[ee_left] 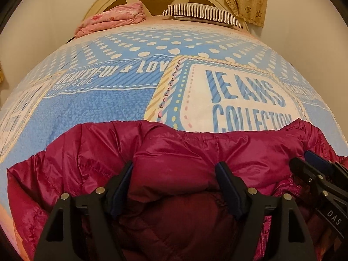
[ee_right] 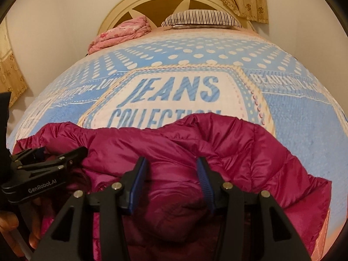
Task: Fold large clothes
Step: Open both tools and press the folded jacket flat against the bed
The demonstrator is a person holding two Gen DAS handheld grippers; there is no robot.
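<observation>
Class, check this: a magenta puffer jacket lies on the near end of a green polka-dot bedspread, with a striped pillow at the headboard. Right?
One error: the bedspread is blue, not green, as the left wrist view shows. The magenta puffer jacket does lie on its near end, and the striped pillow is at the headboard.

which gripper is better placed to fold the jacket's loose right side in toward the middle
Right, probably. The right gripper hangs open over the magenta puffer jacket beside its spread right edge, which lies flat on the blue bedspread. The left gripper, also open, sits over the jacket's left half, farther away.
</observation>
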